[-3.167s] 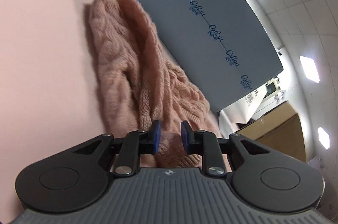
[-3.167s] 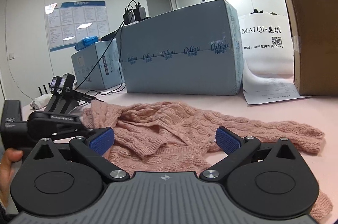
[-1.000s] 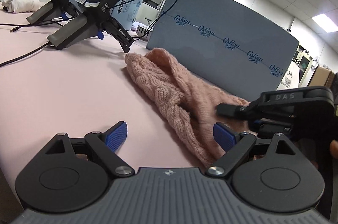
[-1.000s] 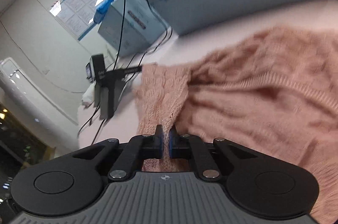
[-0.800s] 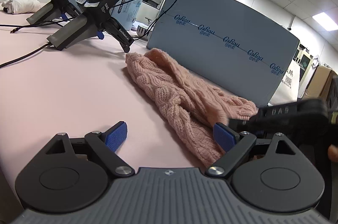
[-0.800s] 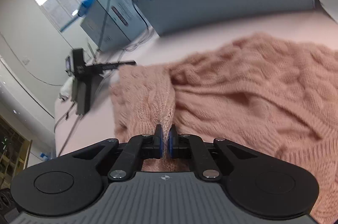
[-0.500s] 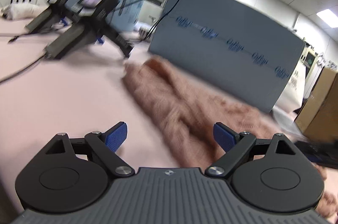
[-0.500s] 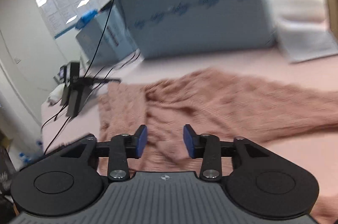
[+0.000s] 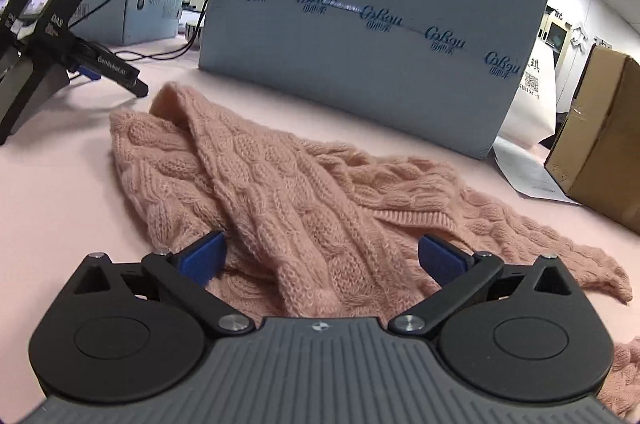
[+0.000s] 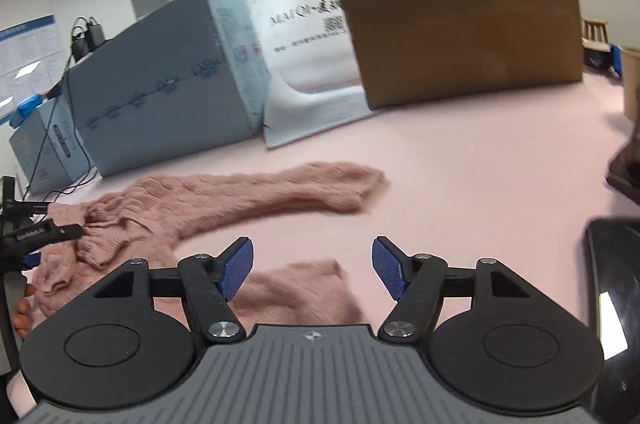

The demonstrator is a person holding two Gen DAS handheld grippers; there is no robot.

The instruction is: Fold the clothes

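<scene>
Sweater (image 9: 280, 192), pink cable knit, lies rumpled on the pink table (image 9: 52, 184). Left gripper (image 9: 320, 258) sits low just over its near bulk, jaws spread wide w/ nothing held; knit fills the gap btwn the blue pads (image 9: 202, 258). Right gripper (image 10: 312, 266) is also spread wide, empty, over bare table; sweater's lower edge lies just below its left pad, and one sleeve (image 10: 280, 190) stretches out flat ahead, apart from the fingers.

Left view only: two black handheld devices (image 9: 44, 36) on stands at far left, cables running up. Blue-grey box (image 9: 372, 52) stands behind the sweater, brown carton (image 9: 600, 136) at right. Right view shows the full sleeve end, the carton face-on (image 10: 456, 8), a white bag (image 10: 308, 64) leaning btwn the boxes, and fingertips (image 10: 22, 316) at left edge.
</scene>
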